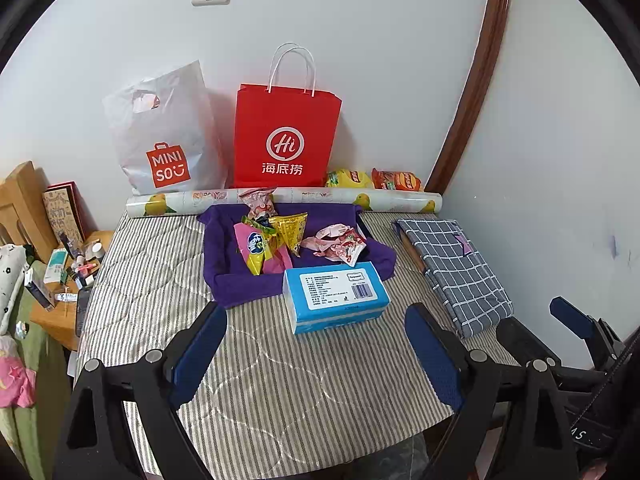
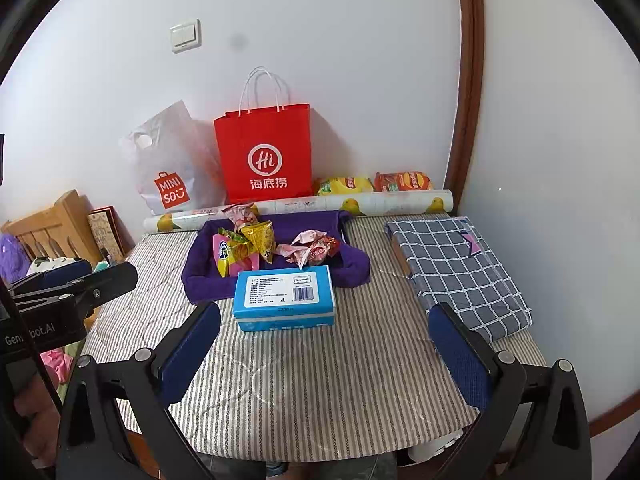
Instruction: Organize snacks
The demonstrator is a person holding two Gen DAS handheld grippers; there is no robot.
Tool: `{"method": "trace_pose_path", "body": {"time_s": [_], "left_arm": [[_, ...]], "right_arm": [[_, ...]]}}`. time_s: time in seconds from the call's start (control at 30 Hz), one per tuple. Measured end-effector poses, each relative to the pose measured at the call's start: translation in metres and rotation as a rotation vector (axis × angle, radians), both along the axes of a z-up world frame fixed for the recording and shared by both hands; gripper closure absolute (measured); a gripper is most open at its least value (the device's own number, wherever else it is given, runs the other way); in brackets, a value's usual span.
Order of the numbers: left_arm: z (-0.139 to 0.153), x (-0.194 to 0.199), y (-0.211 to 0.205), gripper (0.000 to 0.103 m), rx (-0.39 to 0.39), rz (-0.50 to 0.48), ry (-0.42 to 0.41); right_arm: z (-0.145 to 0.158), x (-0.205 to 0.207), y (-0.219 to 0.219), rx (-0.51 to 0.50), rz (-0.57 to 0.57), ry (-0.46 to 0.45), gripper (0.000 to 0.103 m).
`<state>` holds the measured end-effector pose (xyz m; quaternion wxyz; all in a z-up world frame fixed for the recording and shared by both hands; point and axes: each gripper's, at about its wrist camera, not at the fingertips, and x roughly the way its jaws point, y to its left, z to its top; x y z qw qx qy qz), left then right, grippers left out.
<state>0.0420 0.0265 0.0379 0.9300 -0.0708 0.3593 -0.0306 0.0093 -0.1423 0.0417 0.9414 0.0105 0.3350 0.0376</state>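
Note:
A purple fabric tray (image 1: 224, 276) (image 2: 200, 276) sits at the back middle of the striped table. It holds several snack packets: yellow and pink ones (image 1: 264, 244) (image 2: 240, 248) on the left, crumpled pink-red ones (image 1: 340, 244) (image 2: 312, 250) on the right. Two chip bags, yellow (image 1: 348, 179) (image 2: 344, 186) and orange (image 1: 398, 180) (image 2: 404, 181), lie behind a paper roll. My left gripper (image 1: 316, 344) is open and empty, low over the table's front. My right gripper (image 2: 324, 344) is open and empty, also near the front. A blue tissue pack (image 1: 336, 296) (image 2: 285, 298) lies ahead of both.
A red paper bag (image 1: 286, 140) (image 2: 266, 156) and a white Miniso bag (image 1: 168, 140) (image 2: 172, 172) stand against the wall. A fruit-print paper roll (image 1: 400, 202) (image 2: 380, 203) lies across the back. A folded checked cloth (image 1: 456, 268) (image 2: 456, 268) lies at right. A cluttered wooden nightstand (image 1: 60, 312) is left.

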Motion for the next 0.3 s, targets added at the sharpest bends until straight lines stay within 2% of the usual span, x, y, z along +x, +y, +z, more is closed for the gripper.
{"method": "trace_pose_path", "body": {"time_s": [0.3], "left_arm": [[0.0009, -0.001, -0.0001, 0.013, 0.002, -0.003, -0.006]], "right_arm": [[0.0017, -0.002, 0.0026, -0.003, 0.009, -0.005, 0.001]]}}
